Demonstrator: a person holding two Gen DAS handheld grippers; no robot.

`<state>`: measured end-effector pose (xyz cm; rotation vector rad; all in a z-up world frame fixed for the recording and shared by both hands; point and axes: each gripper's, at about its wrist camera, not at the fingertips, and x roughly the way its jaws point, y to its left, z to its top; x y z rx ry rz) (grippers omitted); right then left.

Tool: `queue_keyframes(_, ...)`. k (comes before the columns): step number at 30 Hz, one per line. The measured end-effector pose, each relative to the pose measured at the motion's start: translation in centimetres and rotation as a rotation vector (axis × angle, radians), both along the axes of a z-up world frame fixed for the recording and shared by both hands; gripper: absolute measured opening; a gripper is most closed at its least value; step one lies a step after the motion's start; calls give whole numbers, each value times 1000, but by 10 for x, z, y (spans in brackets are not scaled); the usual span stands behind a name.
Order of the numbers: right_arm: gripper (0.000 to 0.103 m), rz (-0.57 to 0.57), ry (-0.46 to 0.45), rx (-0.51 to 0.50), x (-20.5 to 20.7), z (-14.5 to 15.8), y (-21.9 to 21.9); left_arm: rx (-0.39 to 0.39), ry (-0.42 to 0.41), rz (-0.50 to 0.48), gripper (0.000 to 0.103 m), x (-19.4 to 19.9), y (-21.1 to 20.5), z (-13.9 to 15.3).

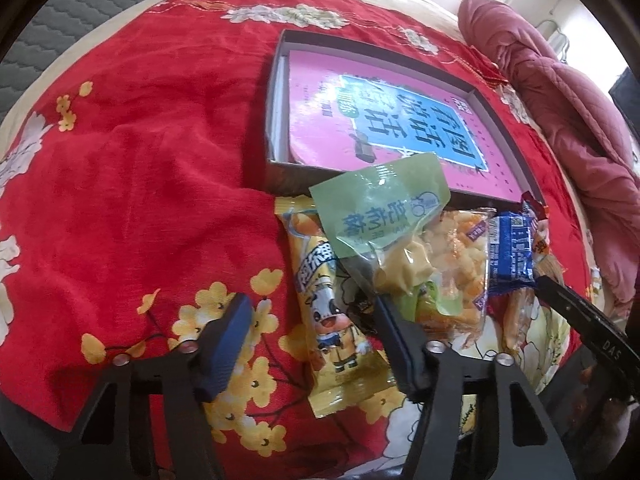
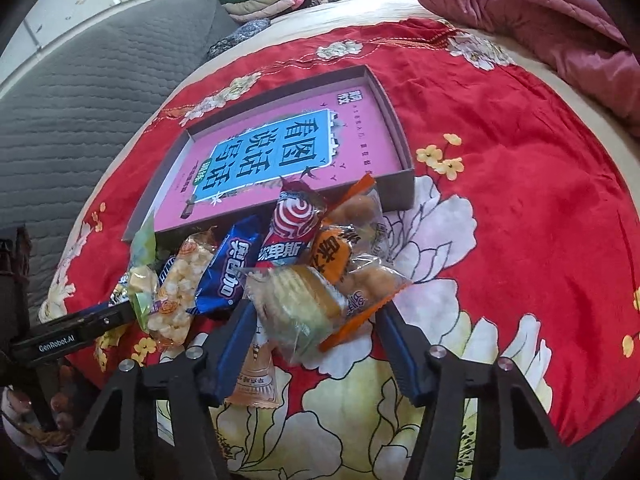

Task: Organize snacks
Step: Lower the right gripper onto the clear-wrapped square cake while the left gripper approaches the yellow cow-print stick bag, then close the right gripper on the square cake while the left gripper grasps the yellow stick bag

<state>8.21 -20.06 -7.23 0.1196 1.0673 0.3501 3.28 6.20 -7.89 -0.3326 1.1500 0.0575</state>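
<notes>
Left gripper [image 1: 316, 328], jaws apart, straddles the yellow cartoon packet [image 1: 340, 320], whose long axis runs along its fingers. Right gripper [image 2: 314, 328], jaws apart around the clear cake packet [image 2: 298, 308]. Pink-lined box [image 2: 394, 140] lies just beyond.
</notes>
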Motion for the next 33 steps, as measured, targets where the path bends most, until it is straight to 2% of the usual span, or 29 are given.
queue_keyframes(3,60,-18,0,19,-1,3,-6,-14,4,-7,46,0,1,-1)
queue_keyframes(5,60,-21,-5,26,-2,4,-7,-32,6,-10,44,1,2,-3)
queue_keyframes(8,60,-29,0,26,-3,5,-8,-44,4,-13,44,0,3,-2)
queue_keyframes(12,60,-50,-59,-7,-11,20,-14,-54,9,-14,44,2,3,-3)
queue_keyframes(17,60,5,-113,-51,-17,29,-2,-69,11,-10,44,1,6,-4)
queue_keyframes(21,57,67,-89,-52,-15,23,10,-73,10,-13,44,1,6,-4)
queue_keyframes(28,49,76,32,15,-6,0,9,-81,8,-24,44,1,4,-3)
queue_keyframes(33,48,78,53,32,-6,-3,8,-94,7,-31,44,0,3,-3)
